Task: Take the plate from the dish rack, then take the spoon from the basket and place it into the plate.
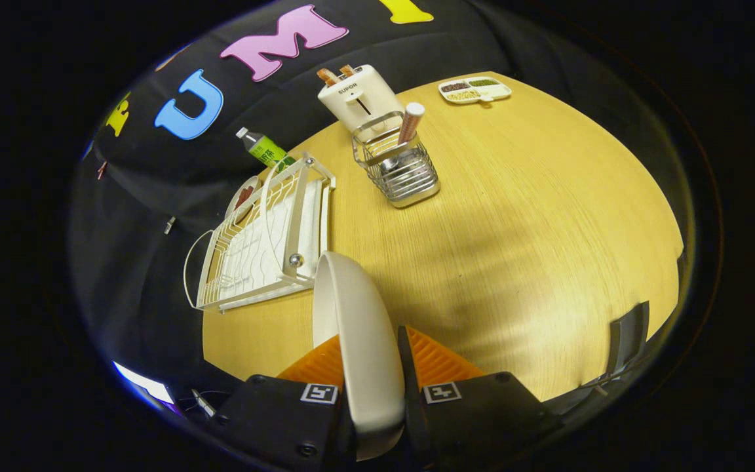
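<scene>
Tongs (371,367) clamped on plate (358,341), held on edge above pale wood worktop (535,249). Rack (266,239) just beyond, left. Farther: wire basket (400,174) with spoon (409,124), toaster (359,98), bottle (265,148), tray (474,90). Black cloth wall behind.

Spoon (409,124) bowl hidden inside basket (404,177)

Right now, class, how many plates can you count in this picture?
2. One plate is clamped edge-on in the gripper; another stands at the far end of the rack. More may be hidden behind it.
</scene>
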A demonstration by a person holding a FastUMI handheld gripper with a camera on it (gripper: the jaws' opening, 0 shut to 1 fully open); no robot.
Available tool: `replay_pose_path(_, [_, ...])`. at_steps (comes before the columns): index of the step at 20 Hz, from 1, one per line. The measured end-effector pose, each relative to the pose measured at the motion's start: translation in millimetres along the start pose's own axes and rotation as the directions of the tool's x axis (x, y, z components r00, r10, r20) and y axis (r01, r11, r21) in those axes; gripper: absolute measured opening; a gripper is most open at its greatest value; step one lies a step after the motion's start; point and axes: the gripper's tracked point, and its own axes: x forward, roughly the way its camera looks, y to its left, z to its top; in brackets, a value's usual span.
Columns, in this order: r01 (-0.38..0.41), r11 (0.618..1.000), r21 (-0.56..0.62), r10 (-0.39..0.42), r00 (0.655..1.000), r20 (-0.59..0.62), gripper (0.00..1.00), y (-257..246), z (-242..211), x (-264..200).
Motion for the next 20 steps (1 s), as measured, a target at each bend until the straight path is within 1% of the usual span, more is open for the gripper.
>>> replay_pose_path(1, [-0.018, 1.000, 0.024, 0.018, 1.000, 0.000, 0.33, 2, -1, 3])
replay_pose_path(3, [-0.026, 0.998, 0.058, 0.026, 1.000, -0.009, 0.33, -1, -2, 10])
replay_pose_path(5, [0.027, 0.998, 0.055, -0.026, 1.000, -0.014, 0.35, -13, -2, 19])
replay_pose_path(7, [0.058, 0.997, 0.053, -0.058, 0.998, -0.001, 0.48, -20, 1, 23])
replay_pose_path(9, [0.104, 0.994, 0.035, -0.104, 0.995, 0.005, 0.55, -30, 2, 26])
replay_pose_path(10, [0.124, 0.992, 0.022, -0.124, 0.992, 0.006, 0.60, -35, 2, 28])
replay_pose_path(12, [0.168, 0.986, 0.000, -0.168, 0.986, 0.014, 0.66, -42, 5, 27])
replay_pose_path(15, [0.261, 0.964, -0.057, -0.259, 0.965, 0.043, 0.75, -62, 11, 25])
replay_pose_path(17, [0.281, 0.957, -0.070, -0.277, 0.959, 0.067, 0.79, -66, 17, 20])
replay_pose_path(19, [0.299, 0.951, -0.080, -0.290, 0.951, 0.104, 0.87, -69, 27, 12])
replay_pose_path(20, [0.303, 0.949, -0.089, -0.291, 0.948, 0.125, 0.88, -68, 33, 8])
